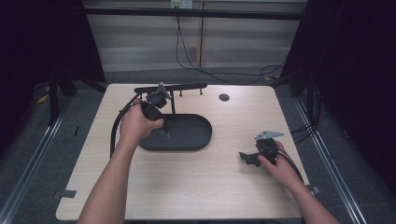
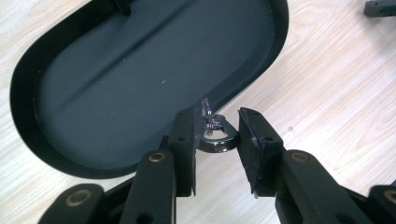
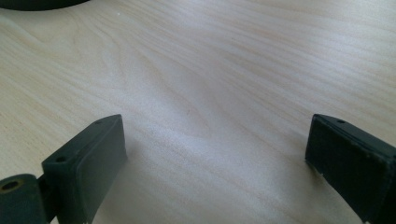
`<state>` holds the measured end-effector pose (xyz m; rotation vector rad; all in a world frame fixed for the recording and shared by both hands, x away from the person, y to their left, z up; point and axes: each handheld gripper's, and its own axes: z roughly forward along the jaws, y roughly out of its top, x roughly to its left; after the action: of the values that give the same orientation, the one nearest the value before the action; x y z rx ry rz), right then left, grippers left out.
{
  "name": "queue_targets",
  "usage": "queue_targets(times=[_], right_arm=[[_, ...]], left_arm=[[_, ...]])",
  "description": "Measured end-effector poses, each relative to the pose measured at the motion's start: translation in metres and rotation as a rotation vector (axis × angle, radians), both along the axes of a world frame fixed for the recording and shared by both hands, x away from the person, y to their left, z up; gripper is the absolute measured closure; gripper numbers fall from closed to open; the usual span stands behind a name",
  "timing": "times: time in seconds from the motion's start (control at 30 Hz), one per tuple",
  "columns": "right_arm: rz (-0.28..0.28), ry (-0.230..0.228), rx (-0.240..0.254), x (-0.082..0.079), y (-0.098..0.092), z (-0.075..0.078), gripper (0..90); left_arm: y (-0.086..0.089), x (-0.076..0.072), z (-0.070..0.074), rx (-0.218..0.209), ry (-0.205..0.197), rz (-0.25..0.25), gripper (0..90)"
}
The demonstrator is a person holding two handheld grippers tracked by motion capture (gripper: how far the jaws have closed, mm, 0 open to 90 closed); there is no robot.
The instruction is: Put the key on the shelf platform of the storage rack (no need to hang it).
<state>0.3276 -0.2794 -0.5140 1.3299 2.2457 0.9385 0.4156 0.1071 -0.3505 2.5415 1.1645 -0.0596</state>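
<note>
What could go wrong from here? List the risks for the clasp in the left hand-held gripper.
1. The clasp is small, rounded and shiny, and the left hand-held gripper pinches it only at the pad tips; it could twist or slip out.
2. It hangs over the tray's rim; if dropped now it might hit the rim and bounce onto the table.
3. The right hand-held gripper rests open, far from the tray, so it could not catch it.

Black tongs [image 2: 216, 140], brass pivots, trailing cables
</note>
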Motion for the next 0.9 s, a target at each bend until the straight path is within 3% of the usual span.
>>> queue_targets(times=[0.17, 0.37, 0.9], right_arm=[[0.0, 0.0, 0.0, 0.0, 0.0, 0.0, 4.6], [-0.001, 0.001, 0.0, 0.0, 0.0, 0.0, 4.6], [-0.002, 0.004, 0.002, 0.0, 0.0, 0.0, 4.6]], left_arm=[[-0.002, 0.004, -0.002, -0.013, 0.002, 0.003, 67.8], [-0.002, 0.01, -0.007, -0.003, -0.008, 0.023, 67.8], [-0.012, 0.019, -0.026, 0.007, -0.016, 0.021, 67.8]])
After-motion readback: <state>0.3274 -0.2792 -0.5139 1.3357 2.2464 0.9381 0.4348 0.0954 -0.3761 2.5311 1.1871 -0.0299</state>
